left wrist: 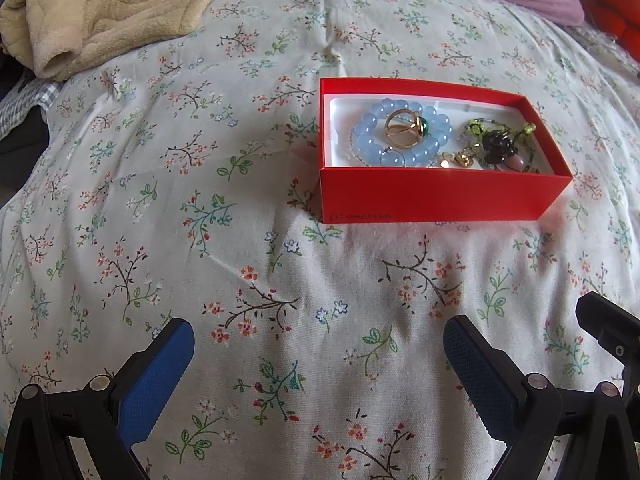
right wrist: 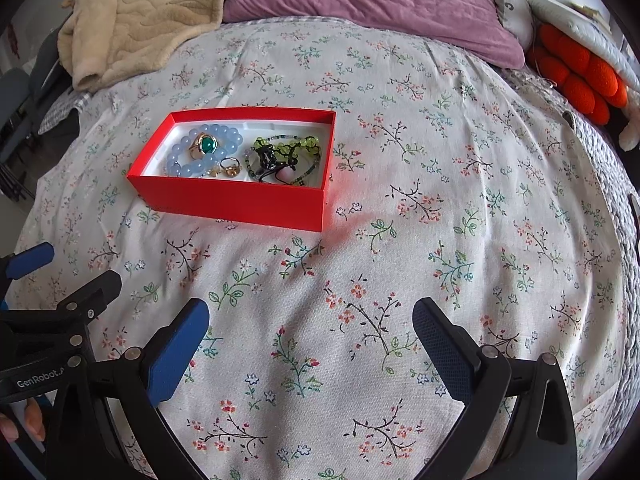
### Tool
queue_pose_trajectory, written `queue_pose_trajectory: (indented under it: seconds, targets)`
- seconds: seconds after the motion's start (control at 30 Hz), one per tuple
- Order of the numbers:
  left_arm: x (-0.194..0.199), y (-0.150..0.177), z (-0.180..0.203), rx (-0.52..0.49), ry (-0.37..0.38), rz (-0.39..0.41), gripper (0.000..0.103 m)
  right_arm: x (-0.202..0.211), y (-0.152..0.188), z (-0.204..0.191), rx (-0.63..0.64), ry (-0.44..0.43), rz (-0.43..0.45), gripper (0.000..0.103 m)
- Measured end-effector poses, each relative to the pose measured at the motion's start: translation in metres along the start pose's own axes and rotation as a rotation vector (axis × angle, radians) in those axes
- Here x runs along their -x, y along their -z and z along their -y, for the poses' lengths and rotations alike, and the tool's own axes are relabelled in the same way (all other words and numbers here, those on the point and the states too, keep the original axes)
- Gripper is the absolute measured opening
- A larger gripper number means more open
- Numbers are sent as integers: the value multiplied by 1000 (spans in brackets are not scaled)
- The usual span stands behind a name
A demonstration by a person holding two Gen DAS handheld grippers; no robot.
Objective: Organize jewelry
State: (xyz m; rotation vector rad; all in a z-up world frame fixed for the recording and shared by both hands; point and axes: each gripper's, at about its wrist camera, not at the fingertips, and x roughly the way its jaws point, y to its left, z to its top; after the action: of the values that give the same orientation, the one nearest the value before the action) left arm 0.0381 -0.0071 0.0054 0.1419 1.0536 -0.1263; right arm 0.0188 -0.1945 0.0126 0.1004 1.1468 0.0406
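Left wrist view: left tool (left wrist: 318, 354) hovering wide open, empty, over the bed (left wrist: 280, 272); red box (left wrist: 434, 196) of jewelry (left wrist: 404, 132) lying ahead, slightly right, long axis crosswise.

Right wrist view: right tool (right wrist: 310, 330) gaping too, gripping nothing; box (right wrist: 240, 200) sitting ahead-left, nearer the left tool.

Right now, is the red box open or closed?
Open. The red box has no lid on it, so the blue bead bracelet and the green-stone ring show on its white lining.
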Motion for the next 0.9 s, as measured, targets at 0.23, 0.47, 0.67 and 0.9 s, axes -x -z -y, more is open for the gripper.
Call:
queue_pose_trajectory:
  seconds: [0.23,0.47,0.67,0.9]
  targets:
    - [0,1,2,-6,0,-1,102,0,0,0,1,1,-1,103]
    - [0,1,4,-9,-1,-1,102,0,0,1,2,2,-1,103]
    - [0,1,4,-8,-4,1,102,0,0,1,2,3,0,103]
    - [1,1,3,-10,0,-1,102,0,0,2,3,4,-1,103]
